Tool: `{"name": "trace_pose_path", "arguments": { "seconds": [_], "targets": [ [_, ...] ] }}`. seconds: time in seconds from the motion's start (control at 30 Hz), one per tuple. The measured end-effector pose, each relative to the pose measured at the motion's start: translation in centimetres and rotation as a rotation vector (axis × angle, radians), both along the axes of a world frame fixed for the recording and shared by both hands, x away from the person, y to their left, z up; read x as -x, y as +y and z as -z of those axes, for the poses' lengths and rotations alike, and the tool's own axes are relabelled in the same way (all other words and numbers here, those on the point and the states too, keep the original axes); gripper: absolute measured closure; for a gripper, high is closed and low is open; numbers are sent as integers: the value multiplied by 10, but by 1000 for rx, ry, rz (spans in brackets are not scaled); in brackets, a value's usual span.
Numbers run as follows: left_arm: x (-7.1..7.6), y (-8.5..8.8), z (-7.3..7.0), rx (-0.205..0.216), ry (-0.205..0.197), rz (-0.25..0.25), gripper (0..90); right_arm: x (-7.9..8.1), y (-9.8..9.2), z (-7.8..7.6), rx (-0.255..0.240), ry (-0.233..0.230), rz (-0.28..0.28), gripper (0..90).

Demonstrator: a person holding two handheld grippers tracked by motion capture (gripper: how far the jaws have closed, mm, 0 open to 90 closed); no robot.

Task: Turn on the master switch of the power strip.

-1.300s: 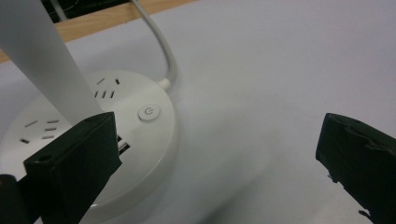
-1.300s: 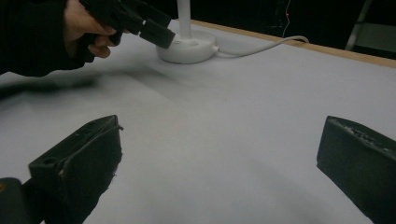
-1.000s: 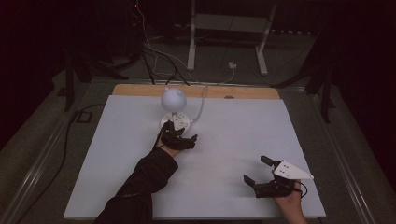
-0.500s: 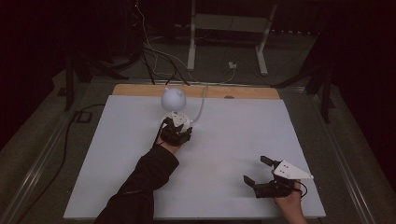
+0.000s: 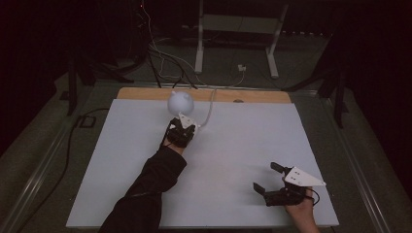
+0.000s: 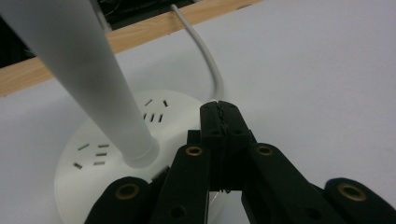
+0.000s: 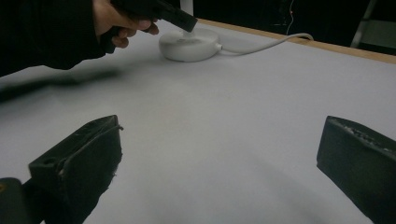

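Slots point(image 6: 154, 116) on lamp base point(image 6: 88, 158) beside closed left tongs point(image 6: 219, 114).

Black tongs point(image 6: 219, 116), dark sleeve point(image 5: 145, 189)

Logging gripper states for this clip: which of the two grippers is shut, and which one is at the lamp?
The left gripper: its jaws are pressed together over the white lamp base. The right gripper is spread open above bare table, far from the lamp.

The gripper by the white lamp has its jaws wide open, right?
No. The left gripper by the white lamp has its jaws shut, pressed together over the lamp's round base, as the left gripper view shows. The right gripper is the open one.
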State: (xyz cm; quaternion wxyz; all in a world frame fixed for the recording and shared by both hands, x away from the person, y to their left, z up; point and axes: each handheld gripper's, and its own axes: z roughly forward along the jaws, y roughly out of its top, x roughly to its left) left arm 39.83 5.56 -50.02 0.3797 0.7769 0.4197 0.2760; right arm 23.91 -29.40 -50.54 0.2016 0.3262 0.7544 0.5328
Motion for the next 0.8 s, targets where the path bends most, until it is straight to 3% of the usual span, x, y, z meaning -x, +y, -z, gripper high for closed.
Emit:
{"name": "trace_pose_path", "arguments": {
  "seconds": [0.03,0.07,0.13,0.37,0.4,0.47,0.53,0.8],
  "targets": [
    [0,0,0,0,0,0,900,0,0,0,0,0,0,0],
    [1,-4,2,-68,-33,3,900,0,0,0,-2,1,1,0],
    [2,-8,5,-116,-53,5,900,0,0,0,-2,1,2,0],
    [-3,-10,11,-152,-62,0,900,0,-1,0,-4,-1,3,0],
    [-3,-10,12,-176,-82,-4,900,0,-1,0,-5,-1,3,0],
    [-4,-10,13,-170,-79,-2,900,0,-1,0,-4,-1,3,0],
    [-4,-11,14,-204,-102,-1,900,0,-1,0,-4,0,3,0],
    [-8,-11,18,-207,-83,-6,900,0,-1,0,-4,0,2,0]
  ]
}}
